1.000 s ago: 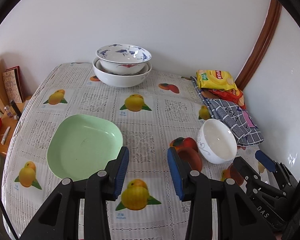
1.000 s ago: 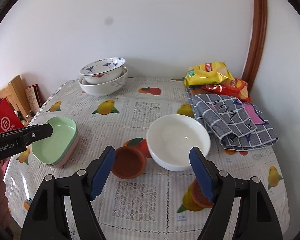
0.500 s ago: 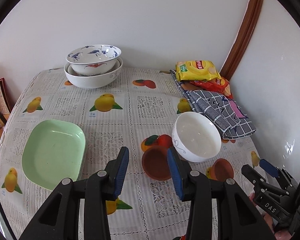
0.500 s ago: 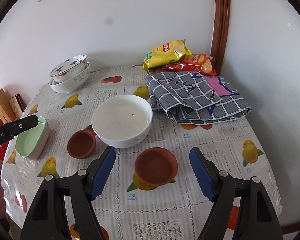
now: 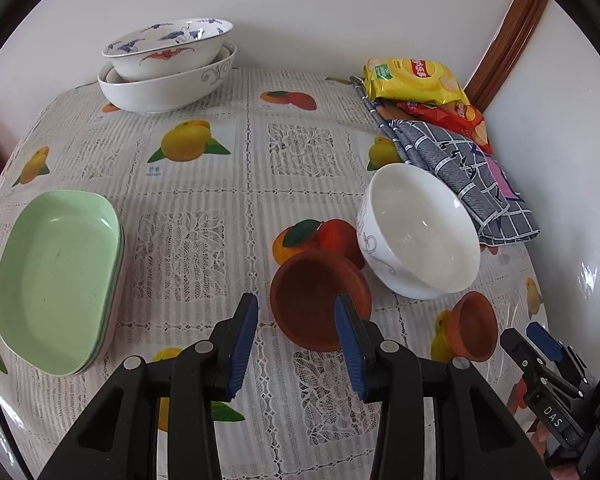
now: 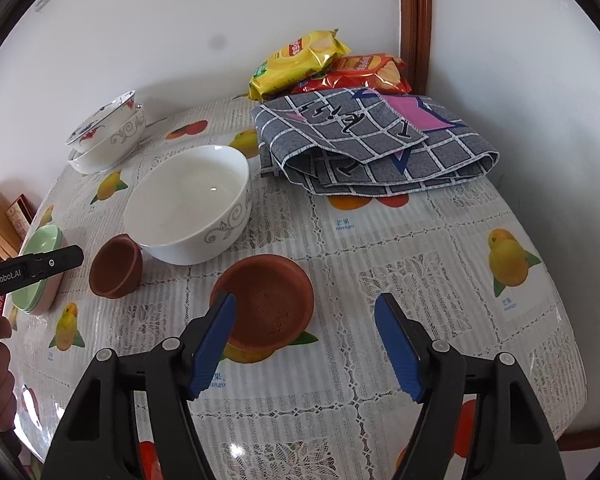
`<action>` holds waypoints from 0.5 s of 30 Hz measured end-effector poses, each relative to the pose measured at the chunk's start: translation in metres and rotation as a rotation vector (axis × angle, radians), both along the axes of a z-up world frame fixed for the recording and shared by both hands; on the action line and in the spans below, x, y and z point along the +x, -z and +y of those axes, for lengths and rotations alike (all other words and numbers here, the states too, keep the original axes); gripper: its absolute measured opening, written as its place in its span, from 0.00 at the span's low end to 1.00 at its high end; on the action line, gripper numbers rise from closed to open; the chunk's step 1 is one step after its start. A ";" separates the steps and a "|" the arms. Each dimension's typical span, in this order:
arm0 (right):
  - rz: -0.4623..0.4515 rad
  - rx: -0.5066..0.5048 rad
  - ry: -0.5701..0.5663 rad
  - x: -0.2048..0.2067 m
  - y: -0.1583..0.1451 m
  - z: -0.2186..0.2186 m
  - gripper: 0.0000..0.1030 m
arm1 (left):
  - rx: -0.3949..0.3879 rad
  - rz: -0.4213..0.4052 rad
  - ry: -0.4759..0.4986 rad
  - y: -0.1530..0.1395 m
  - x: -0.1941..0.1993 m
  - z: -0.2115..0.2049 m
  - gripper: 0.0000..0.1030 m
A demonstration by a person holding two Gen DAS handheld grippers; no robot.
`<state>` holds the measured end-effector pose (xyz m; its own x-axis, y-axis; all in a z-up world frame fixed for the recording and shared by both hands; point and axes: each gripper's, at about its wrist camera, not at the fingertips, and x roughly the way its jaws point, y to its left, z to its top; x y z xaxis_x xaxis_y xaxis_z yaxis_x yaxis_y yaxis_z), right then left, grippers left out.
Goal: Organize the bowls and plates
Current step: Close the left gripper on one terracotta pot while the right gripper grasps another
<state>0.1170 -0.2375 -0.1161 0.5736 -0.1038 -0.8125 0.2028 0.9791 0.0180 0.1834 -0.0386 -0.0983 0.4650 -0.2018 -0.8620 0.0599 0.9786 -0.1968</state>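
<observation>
Left gripper (image 5: 296,320) is hovering low over the table (image 5: 204,184), jaws partly spread and holding nothing; a brown dish (image 5: 320,300) is sitting just past its tips, right finger overlapping the rim in view, contact unclear. Right gripper (image 6: 304,336) is standing wide, jaws just been closing, pinching nothing; a second brown dish (image 6: 266,304) is lying between its fingers, nearer the left one. White bowl (image 6: 188,204) is sitting behind and between both dishes, about touching the first one. Green plates (image 5: 56,280) are stacked at the table's left. Two nested bowls (image 5: 168,64) are sitting at the far edge. Snack bags (image 6: 300,60) and a folded cloth (image 6: 376,144) are lying far right.
</observation>
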 end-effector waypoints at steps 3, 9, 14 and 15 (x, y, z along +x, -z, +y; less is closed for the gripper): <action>0.019 0.034 0.018 0.004 0.010 -0.006 0.57 | 0.009 0.009 -0.013 0.008 0.004 0.001 0.37; 0.047 0.064 0.020 0.012 0.026 -0.007 0.46 | 0.007 0.042 -0.013 0.024 0.014 -0.002 0.37; 0.053 0.066 0.013 0.021 0.031 -0.003 0.45 | -0.007 0.061 -0.025 0.035 0.021 0.000 0.37; 0.057 0.062 0.013 0.022 0.033 -0.002 0.44 | -0.009 0.064 -0.027 0.037 0.022 0.001 0.37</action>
<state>0.1395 -0.2396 -0.1487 0.5251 -0.0590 -0.8490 0.2177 0.9737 0.0669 0.2058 -0.0380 -0.1353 0.4144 -0.1973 -0.8884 0.0203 0.9780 -0.2078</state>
